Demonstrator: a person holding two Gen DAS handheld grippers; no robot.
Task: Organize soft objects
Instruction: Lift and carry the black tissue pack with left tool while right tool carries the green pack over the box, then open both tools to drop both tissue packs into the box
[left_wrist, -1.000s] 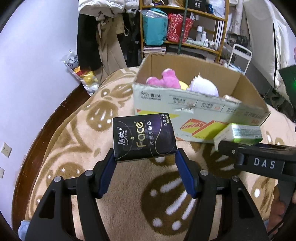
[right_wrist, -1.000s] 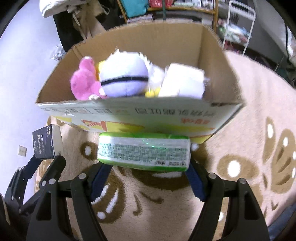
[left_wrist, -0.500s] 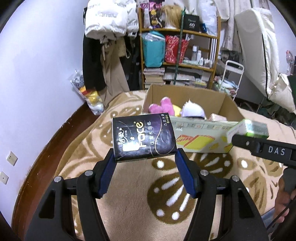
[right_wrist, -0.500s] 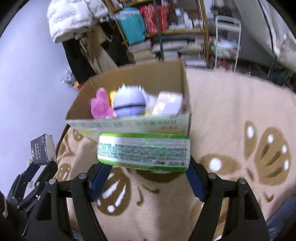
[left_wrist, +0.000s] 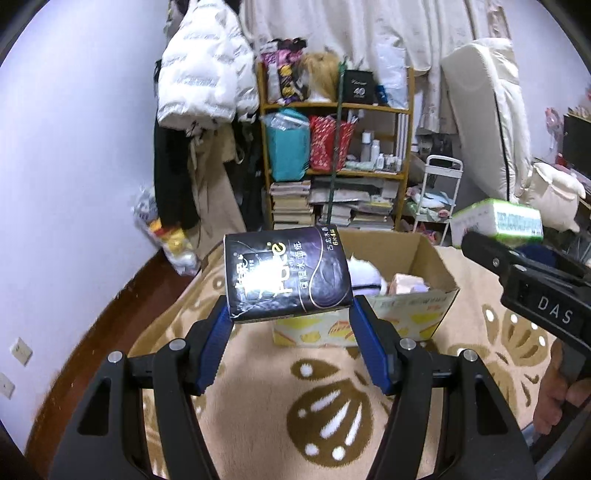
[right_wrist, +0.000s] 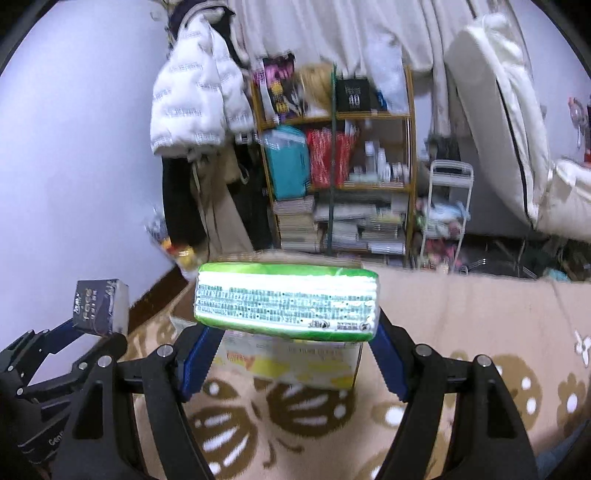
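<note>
My left gripper (left_wrist: 290, 317) is shut on a black tissue pack (left_wrist: 286, 273) and holds it up in the air, short of the cardboard box (left_wrist: 413, 314). The box sits on the beige patterned blanket (left_wrist: 295, 406) and holds a white plush toy (left_wrist: 364, 275) and a pale pack (left_wrist: 406, 283). My right gripper (right_wrist: 288, 332) is shut on a green-and-white tissue pack (right_wrist: 288, 301), also raised, with the box (right_wrist: 295, 360) behind and below it. The green pack (left_wrist: 496, 221) shows at the right of the left wrist view; the black pack (right_wrist: 100, 306) at the left of the right wrist view.
A wooden shelf (left_wrist: 336, 162) crammed with bags, books and bottles stands beyond the box. Coats (left_wrist: 199, 122) hang at its left against a purple wall. A white cart (left_wrist: 439, 199) and a mattress (left_wrist: 487, 122) stand at the right. The wooden bed edge (left_wrist: 92, 332) runs along the left.
Both grippers have pulled back and risen away from the box with their packs still held. The box now looks smaller and lower, and the room behind has come into view.
</note>
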